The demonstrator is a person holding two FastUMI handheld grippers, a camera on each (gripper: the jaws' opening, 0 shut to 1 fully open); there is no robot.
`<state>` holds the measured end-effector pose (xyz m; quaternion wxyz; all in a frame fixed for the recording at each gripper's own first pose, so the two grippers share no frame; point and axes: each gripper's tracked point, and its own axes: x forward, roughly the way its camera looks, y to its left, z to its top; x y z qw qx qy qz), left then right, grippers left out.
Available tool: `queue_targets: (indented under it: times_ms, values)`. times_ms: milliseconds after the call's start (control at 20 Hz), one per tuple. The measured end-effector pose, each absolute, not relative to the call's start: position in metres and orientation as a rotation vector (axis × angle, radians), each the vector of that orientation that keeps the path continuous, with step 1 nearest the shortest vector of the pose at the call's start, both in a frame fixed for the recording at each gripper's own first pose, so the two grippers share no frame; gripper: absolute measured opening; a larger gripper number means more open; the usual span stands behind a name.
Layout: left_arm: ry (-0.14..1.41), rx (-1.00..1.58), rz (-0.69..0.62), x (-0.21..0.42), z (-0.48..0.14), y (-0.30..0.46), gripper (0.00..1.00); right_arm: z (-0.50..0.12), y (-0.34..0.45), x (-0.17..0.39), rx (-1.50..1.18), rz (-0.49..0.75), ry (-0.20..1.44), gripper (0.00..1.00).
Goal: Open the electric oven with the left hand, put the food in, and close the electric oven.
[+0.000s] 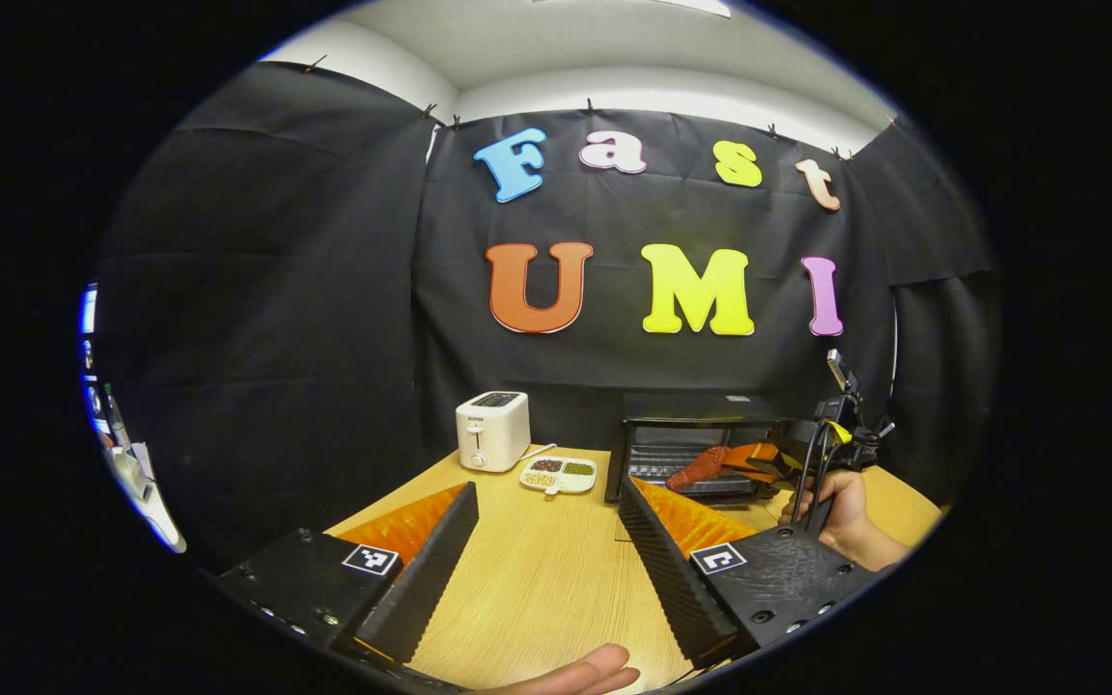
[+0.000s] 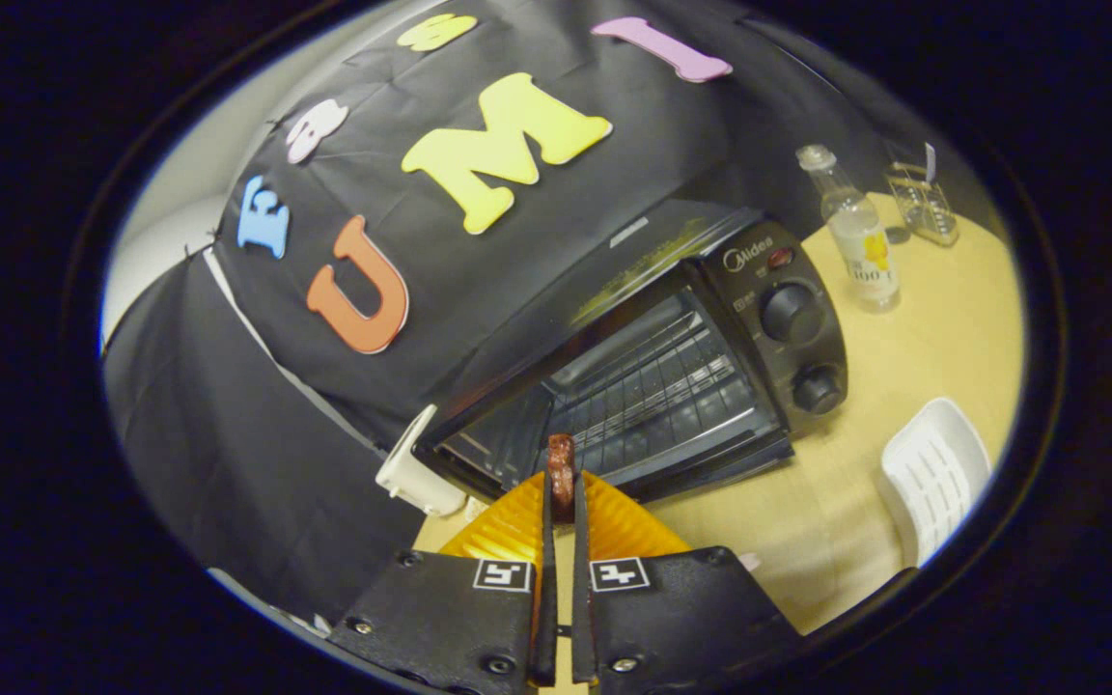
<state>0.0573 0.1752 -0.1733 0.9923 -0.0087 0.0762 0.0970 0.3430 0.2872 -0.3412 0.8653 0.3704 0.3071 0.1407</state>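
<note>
Across the lower half of the left gripper view lies a light wooden table (image 1: 537, 579), ringed by the booth's black cloth wall (image 1: 257, 319) beneath a white ceiling. At lower centre the left gripper (image 1: 546, 507) hovers with its fingers spread wide and nothing between them. Behind it, at mid-frame, stand a white toaster (image 1: 491, 430) and, just right of it, a small divided dish (image 1: 559, 474). Right of centre sits the electric oven (image 1: 686, 449), door down, wire rack exposed. At its mouth the right gripper (image 1: 744, 461), held by a hand (image 1: 831, 502), carries a reddish-brown piece of food (image 1: 698, 468).

At lower centre of the right gripper view (tilted), that gripper's fingers are clenched on the food (image 2: 561, 473) just before the open oven (image 2: 672, 367). At upper right stand a clear bottle (image 2: 855, 232) and a clear container (image 2: 918, 198); a white slotted tray (image 2: 937, 478) lies at right.
</note>
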Motion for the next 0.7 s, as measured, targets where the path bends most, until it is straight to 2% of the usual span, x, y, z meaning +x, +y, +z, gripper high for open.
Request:
queue_targets:
  times_ms: [250,450,700]
  values:
    - [0.174,-0.006,0.197,0.069,-0.180,0.176,0.94,-0.354,0.297,0.396,0.974,0.235,0.600,0.09]
    - [0.172,-0.026,0.207,0.073,-0.186,0.176,0.94,-0.371,0.291,0.423,0.985,0.186,0.531,0.09]
    - [0.169,-0.018,0.182,0.073,-0.186,0.167,0.94,-0.390,0.290,0.434,0.940,0.152,0.544,0.11]
